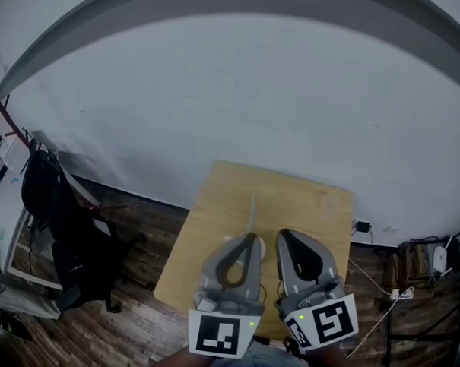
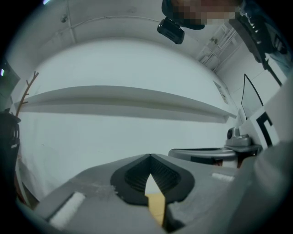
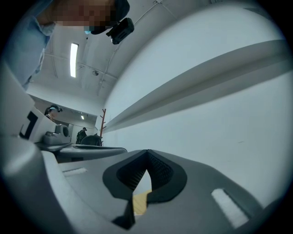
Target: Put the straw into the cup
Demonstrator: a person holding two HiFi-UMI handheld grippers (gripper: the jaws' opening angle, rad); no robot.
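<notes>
Head view: left tool (image 1: 250, 236) and right tool (image 1: 282, 234) both closed tip to tip, holding nothing, low over the bench (image 1: 221, 201). Straw (image 1: 251, 212) just beyond left tool; cup not made out. Best to open one tool, then pinch the straw mid-shaft.

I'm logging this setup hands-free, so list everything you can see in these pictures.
table: one, light wood, centre, against the wall.
straw: one, pale, upright over the table just beyond the left gripper; lower end hidden.
wall: one, white, behind the table.
floor: dark wood planks, around the table.
coat rack: one, reddish, far left.
clothing: black, hanging at left.
cables: several, white, on the floor at right.
left gripper: one, grey, jaws together, empty.
right gripper: one, grey, jaws together, empty.
</notes>
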